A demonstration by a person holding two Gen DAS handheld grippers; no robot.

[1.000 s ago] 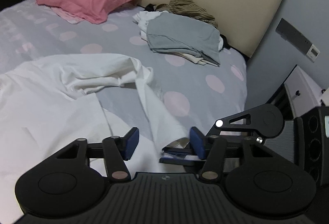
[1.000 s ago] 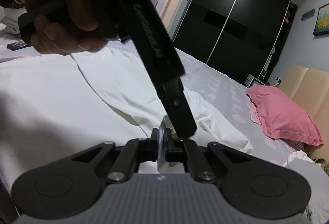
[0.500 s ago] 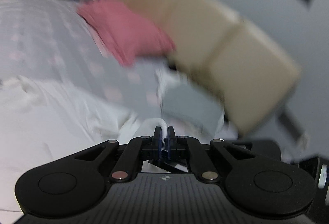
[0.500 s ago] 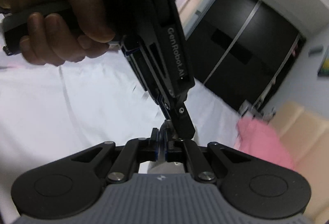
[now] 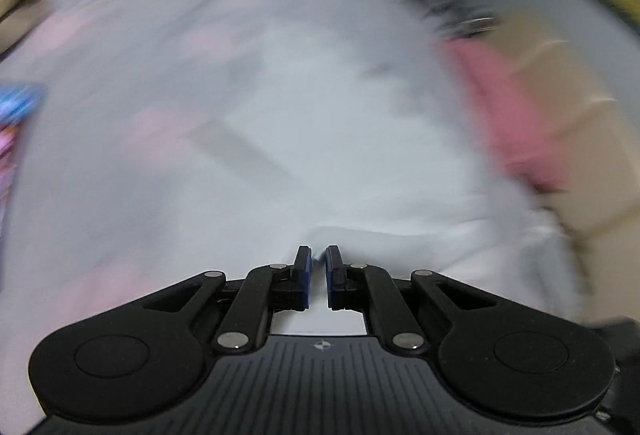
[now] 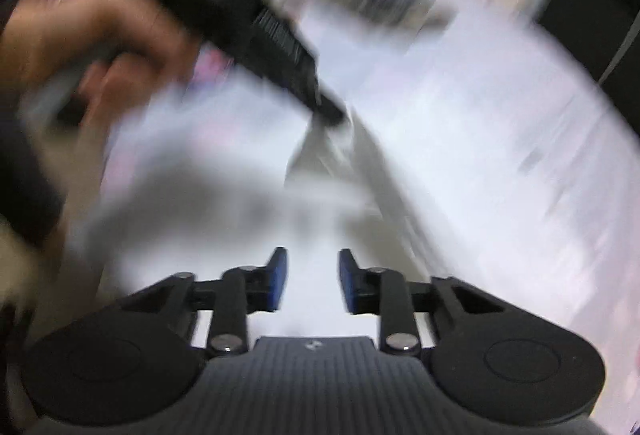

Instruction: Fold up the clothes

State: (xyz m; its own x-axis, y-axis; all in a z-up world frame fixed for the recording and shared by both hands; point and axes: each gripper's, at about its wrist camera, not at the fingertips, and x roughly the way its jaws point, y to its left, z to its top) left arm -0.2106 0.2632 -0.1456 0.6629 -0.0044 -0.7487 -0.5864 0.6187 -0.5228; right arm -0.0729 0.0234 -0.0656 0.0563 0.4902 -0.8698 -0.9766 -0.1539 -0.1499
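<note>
A blurred bed (image 5: pixel 132 47) fills both views. The white garment (image 5: pixel 320 155) spreads across mid-frame; the left gripper (image 5: pixel 318 269) pinches its edge at lower centre. The right gripper (image 6: pixel 313 277) stands parted, cloth lying beneath it

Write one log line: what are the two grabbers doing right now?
left gripper: nearly shut, white cloth | right gripper: open, empty | view: blurred
</note>
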